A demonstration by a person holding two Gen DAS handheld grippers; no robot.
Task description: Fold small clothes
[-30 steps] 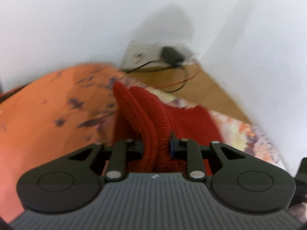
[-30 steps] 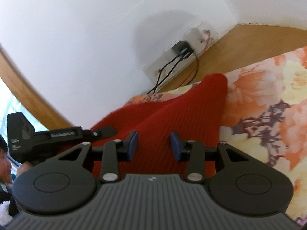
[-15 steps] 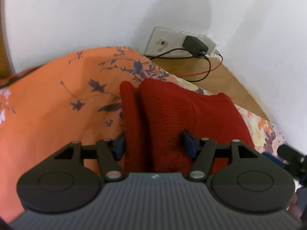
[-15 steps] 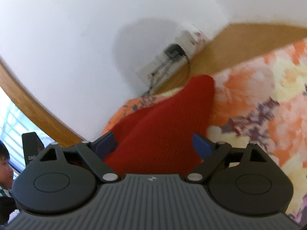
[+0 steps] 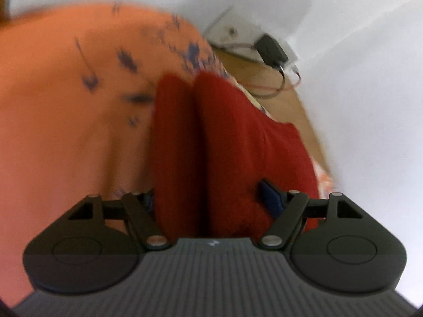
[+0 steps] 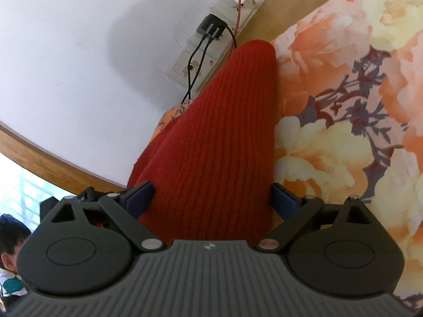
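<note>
garment: I'm seeing a red ribbed knit piece (image 6: 224,137) lying on the floral orange sheet (image 6: 343,105), folded into two thick side-by-side layers in the left wrist view (image 5: 227,142); its rounded end is pointing toward the wall corner.
left tongs: (image 5: 211,198) standing wide open, both blue pads (image 5: 269,194) sitting either side of the red folds; not clamping, though I can't tell whether the pads are brushing the knit. The left pad is mostly hidden behind the fabric.
right tongs: (image 6: 211,198) also spread wide, pads (image 6: 140,196) flanking the near end of the knit, nothing gripped. Fabric is passing between them and under the body.
bedding: the sheet is showing plain orange with dark sprigs on the left camera (image 5: 66,105), big cream and orange blooms on the right one.
background: white wall with a socket strip (image 6: 211,47), black plug (image 6: 211,27) with cables and a red wire (image 6: 239,8) hanging; wood ledge (image 6: 275,13) running along the wall.
bystander: a person's head (image 6: 10,240) is sitting at the lower left edge of the right view, by a window.
image quality: left view is motion-blurred.
</note>
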